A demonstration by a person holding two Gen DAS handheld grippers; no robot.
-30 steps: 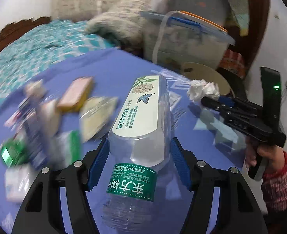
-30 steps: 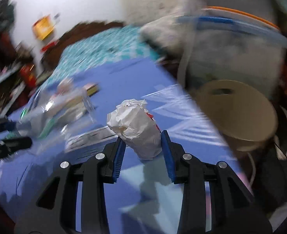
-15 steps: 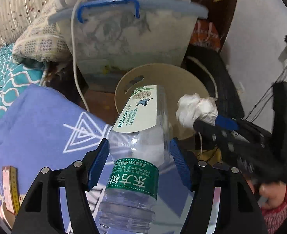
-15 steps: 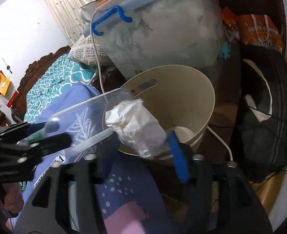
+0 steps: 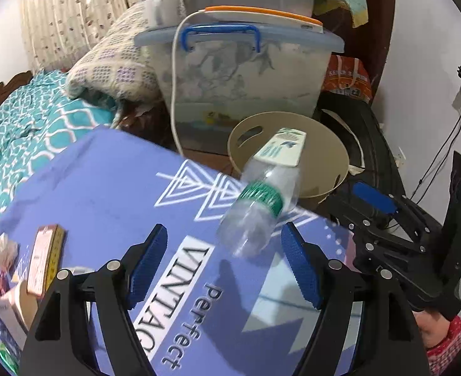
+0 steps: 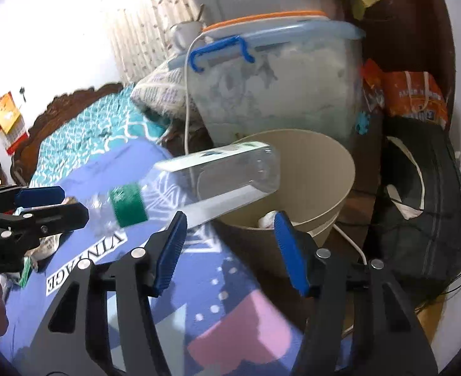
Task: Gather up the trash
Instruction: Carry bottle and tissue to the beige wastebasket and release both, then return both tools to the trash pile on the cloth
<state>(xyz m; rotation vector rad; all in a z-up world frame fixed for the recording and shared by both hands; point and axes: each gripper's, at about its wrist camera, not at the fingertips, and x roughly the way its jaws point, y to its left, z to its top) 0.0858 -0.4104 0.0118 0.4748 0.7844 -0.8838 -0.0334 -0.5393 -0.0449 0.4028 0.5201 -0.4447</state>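
Bottle: clear plastic bottle with green label [image 5: 263,199] in mid-air, tilted, base over the beige round bin [image 5: 327,169], touching neither gripper.
Left gripper [image 5: 224,266]: jaws wide, just opened further, empty.
Right gripper [image 6: 230,250]: jaws apart, just closing, empty.
Bin contents: crumpled white paper wad [image 6: 266,219], mostly hidden by the rim.
Worktop: blue printed cloth [image 5: 105,188].

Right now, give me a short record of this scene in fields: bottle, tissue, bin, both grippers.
bottle: clear plastic bottle, free of both grippers, in the air, base toward the bin
tissue: white crumpled tissue lying inside the bin
bin: beige bin beside the blue cloth
left gripper: open, nothing between the pads, jaws just opened further
right gripper: open, empty, jaws just closed somewhat
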